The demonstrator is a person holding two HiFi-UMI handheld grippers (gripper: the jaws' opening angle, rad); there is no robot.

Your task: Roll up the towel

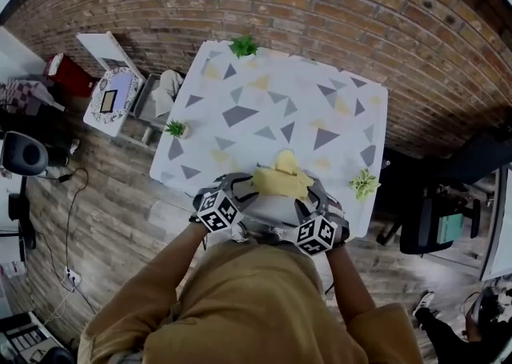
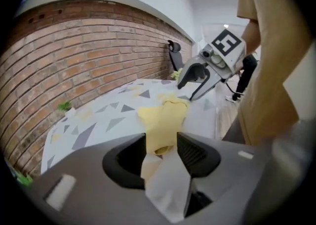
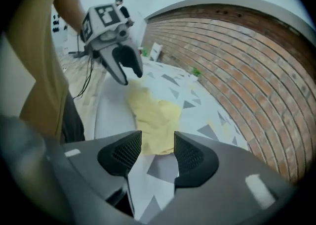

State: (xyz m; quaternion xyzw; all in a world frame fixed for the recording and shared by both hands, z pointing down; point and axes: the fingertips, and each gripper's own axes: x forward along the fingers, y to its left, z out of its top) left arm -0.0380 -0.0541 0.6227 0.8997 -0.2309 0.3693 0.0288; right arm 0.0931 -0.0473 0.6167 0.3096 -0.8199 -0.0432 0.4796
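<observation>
A black office chair [image 1: 22, 154] stands at the far left on the wooden floor [image 1: 120, 218], well apart from the counter [image 1: 240, 82]. The counter wears a white cloth printed with grey and yellow triangles, and its far side meets the brick wall [image 1: 320, 2]. A small green plant [image 1: 175, 128] sits at its left edge, and a second plant [image 1: 243, 46] sits at its far edge.

The left tool [image 2: 161, 145] is at the near edge of the counter, angled down. It is clenched on the towel [image 1: 282, 180]. A narrow strip of the yellow cloth rises from the heap into the gap and fills it from pad to pad. The end of that strip curls just behind the tips.

The towel is a crumpled yellow heap at the middle of the counter's near edge, partly folded over itself, and it lies between the two tools.

The right tool [image 3: 158, 145] is on the heap's right side, also angled down, and it is released. Its jaws stand apart and the towel's near edge shows in the gap. The cloth there spreads wider than the gap and passes behind both pads, so no pinch shows.

The person's tan sleeves [image 1: 240, 306] lead to both tools from the near side.

A third plant [image 1: 365, 184] sits just right of the right tool, at the counter's near right corner. Past the counter's right edge, a dark chair [image 1: 436, 222] stands on the floor.
</observation>
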